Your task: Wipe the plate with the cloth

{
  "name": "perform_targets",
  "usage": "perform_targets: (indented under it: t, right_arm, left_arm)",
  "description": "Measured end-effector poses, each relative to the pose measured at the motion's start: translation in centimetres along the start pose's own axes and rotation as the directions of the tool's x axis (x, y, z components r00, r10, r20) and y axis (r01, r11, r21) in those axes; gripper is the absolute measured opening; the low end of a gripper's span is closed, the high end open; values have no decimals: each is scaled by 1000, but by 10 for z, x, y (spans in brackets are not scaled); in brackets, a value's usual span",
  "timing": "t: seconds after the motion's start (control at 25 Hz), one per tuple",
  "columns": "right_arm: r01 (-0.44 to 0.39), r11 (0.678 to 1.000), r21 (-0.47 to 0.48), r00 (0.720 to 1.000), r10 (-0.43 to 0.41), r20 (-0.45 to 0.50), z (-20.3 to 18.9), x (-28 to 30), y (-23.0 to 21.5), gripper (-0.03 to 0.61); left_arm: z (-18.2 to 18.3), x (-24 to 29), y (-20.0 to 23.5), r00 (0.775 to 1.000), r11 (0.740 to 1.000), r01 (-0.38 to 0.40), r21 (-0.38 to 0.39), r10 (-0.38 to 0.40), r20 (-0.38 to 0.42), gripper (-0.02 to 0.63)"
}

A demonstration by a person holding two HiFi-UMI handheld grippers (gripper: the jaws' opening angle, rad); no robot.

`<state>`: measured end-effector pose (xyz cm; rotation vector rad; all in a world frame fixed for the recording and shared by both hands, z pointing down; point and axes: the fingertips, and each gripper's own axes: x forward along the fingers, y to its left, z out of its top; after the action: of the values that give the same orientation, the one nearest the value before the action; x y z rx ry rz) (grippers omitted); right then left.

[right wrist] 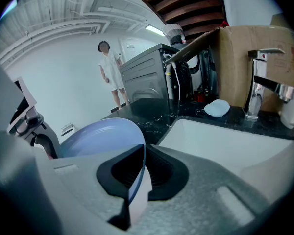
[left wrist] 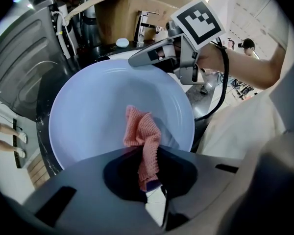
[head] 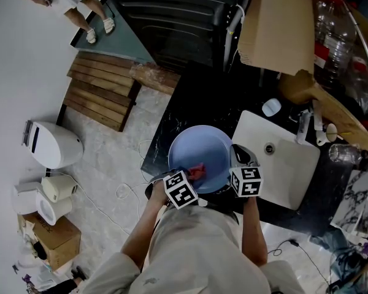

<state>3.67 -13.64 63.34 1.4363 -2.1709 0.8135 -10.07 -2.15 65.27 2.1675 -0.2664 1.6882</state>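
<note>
— How do the left gripper's (left wrist: pixel 148 181) jaws stand?
— Pressed together on the pink cloth (left wrist: pixel 143 137). It rises out of them and lies on the face of the pale blue plate (left wrist: pixel 95 114).
— Truly touching?
— It looks so, low on the plate's middle, though the head view is too small to confirm it.
— And the right gripper (right wrist: pixel 132 180)?
— Its jaws pinch the plate's rim edge-on.
— Where is the plate?
— Over the near edge of the black counter (head: pixel 199 100), just beside the white sink (head: pixel 297 167).
— Farther out?
— A tap (right wrist: pixel 257 89) and a pale oval lump (right wrist: pixel 216 107) stand behind the sink, beside a cardboard box (head: pixel 279 26).
</note>
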Motion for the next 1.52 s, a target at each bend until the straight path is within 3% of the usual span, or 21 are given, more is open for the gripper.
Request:
perform_targets:
  t: [0.8, 1.52]
  right_arm:
    - [3, 1000, -1, 1000, -3, -3, 0, 1, 0, 19]
    - [14, 1000, 23, 1000, -14, 5, 0, 0, 0, 20]
  left_arm:
    - [-12, -12, 57, 992, 989, -124, -77, 125, -2, 34]
    - [5, -16, 104, 967, 959, -249, -135, 255, 22, 34]
